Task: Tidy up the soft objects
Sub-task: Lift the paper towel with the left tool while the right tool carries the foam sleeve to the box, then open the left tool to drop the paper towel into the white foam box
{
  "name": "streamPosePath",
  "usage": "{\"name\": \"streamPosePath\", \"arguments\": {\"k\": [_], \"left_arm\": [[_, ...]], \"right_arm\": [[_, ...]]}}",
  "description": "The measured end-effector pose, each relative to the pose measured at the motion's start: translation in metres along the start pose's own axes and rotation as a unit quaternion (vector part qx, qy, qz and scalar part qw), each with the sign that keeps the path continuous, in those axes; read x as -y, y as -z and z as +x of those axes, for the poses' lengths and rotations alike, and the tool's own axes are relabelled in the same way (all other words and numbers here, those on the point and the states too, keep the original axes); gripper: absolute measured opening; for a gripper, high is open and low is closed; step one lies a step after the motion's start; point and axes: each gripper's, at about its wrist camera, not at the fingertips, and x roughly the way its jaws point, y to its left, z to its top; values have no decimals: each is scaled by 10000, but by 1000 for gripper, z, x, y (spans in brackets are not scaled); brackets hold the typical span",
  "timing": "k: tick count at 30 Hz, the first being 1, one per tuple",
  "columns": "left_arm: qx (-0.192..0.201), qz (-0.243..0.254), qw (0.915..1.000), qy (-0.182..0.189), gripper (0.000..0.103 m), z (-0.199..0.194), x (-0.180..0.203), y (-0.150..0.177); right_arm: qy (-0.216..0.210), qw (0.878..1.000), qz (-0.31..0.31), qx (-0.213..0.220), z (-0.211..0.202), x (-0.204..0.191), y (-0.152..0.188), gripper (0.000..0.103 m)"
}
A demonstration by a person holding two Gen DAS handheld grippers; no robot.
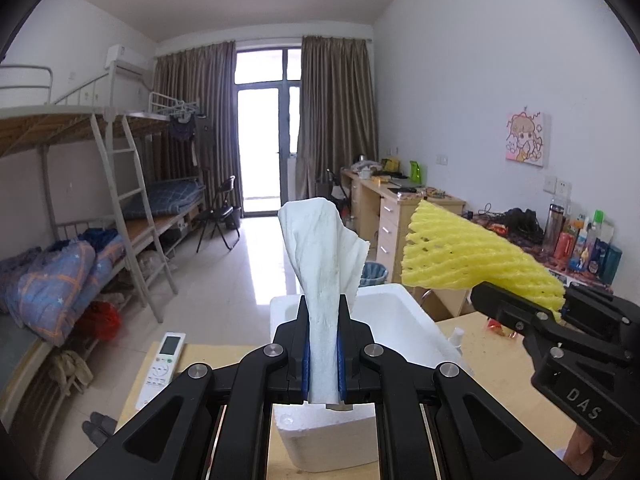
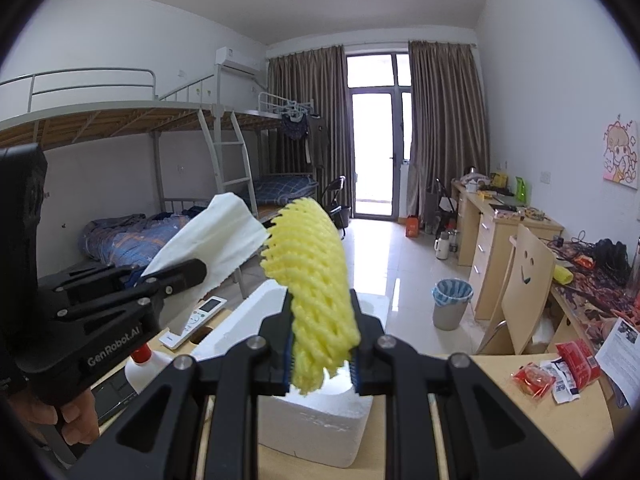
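- Above the white foam box (image 1: 400, 304), two soft things are held in the air: a white paper towel (image 1: 320, 264) and a yellow foam net (image 2: 316, 280).
- Clamped tight between the jaws of the left gripper (image 1: 324, 364), the paper towel stands upright and fans out over the box's open hollow.
- Pressed between the jaws of the right gripper (image 2: 322, 356), the yellow foam net is squeezed at its lower end and bulges above.
- Both pieces hang near each other without touching, neither yet inside the box, which sits on the table (image 1: 492, 360).
- By my reading the pickup is done; lowering and releasing both into the box is left.
- Around the box lie a remote control (image 1: 162, 368), a white bottle with a red cap (image 2: 144, 364) and red snack packets (image 2: 560, 368), which do not look like part of the sorting.
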Motion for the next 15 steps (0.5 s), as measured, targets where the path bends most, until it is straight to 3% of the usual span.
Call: {"name": "streamPosePath", "arguments": {"k": [5, 15], "left_arm": [[-62, -21, 9996, 278, 10, 7, 3, 1], [-502, 89, 9974, 500, 10, 38, 14, 8]], "right_arm": [[124, 9998, 103, -115, -3, 0, -4, 25], [361, 9991, 157, -131, -2, 3, -11, 25]]}}
